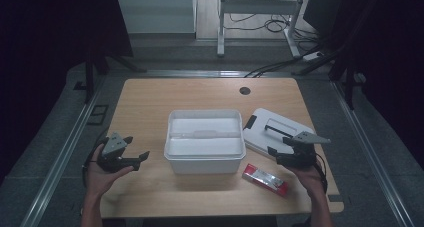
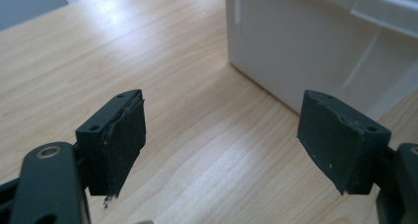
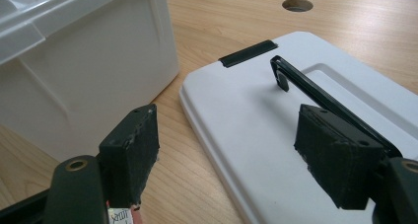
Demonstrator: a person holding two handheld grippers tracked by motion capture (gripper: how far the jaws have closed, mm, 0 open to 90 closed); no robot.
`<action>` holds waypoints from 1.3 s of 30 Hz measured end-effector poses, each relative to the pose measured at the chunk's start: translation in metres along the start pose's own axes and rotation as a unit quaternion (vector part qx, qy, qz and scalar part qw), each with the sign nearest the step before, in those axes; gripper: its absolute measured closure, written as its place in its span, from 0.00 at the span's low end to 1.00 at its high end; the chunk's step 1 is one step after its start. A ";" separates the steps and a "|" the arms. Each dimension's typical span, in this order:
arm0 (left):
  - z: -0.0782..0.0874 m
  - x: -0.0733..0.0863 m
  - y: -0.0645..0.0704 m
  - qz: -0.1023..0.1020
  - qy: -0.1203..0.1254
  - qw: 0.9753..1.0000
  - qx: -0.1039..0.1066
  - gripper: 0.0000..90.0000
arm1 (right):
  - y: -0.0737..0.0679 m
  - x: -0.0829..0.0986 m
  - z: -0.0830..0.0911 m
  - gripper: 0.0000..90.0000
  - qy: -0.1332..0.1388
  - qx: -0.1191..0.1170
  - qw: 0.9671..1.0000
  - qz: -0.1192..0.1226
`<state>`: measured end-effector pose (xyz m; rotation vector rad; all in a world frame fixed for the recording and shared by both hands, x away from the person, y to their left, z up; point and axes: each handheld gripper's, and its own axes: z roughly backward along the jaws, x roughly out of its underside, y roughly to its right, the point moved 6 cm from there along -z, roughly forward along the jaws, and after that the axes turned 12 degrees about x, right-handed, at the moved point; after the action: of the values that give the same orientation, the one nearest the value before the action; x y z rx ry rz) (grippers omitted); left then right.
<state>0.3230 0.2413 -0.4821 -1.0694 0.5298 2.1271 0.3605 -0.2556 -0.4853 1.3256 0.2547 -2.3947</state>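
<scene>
A white plastic box (image 1: 204, 142) stands open in the middle of the wooden table (image 1: 150, 102). Its white lid (image 1: 277, 130), with a black handle (image 3: 315, 88) and a black latch (image 3: 248, 53), lies flat to the right of it. A red and silver packet (image 1: 265, 179) lies near the front edge, right of the box. My left gripper (image 1: 134, 151) is open, held left of the box; the box wall (image 2: 315, 41) shows ahead of its jaws. My right gripper (image 1: 285, 146) is open over the lid's near edge (image 3: 236, 150), with nothing between its jaws.
A round cable hole (image 1: 244, 90) is in the table's far side. Behind the table stand a white frame (image 1: 260, 17) and loose cables (image 1: 280, 24) on the floor. Dark curtains flank both sides.
</scene>
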 end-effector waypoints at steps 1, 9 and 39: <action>-0.002 0.000 0.001 -0.001 -0.001 1.000 0.001 0.28 | 0.000 0.000 0.000 0.28 0.001 -0.002 1.000 -0.002; -0.011 0.007 0.005 0.017 -0.030 0.999 -0.006 0.26 | -0.004 0.001 -0.002 0.29 -0.005 -0.007 1.000 0.018; -0.001 -0.031 0.010 -0.013 0.030 0.999 0.031 0.36 | -0.004 0.009 0.012 0.33 0.013 -0.028 0.999 0.013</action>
<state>0.3293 0.2214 -0.4571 -1.1030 0.6042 2.0473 0.3448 -0.2585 -0.4865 1.3266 0.3073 -2.3335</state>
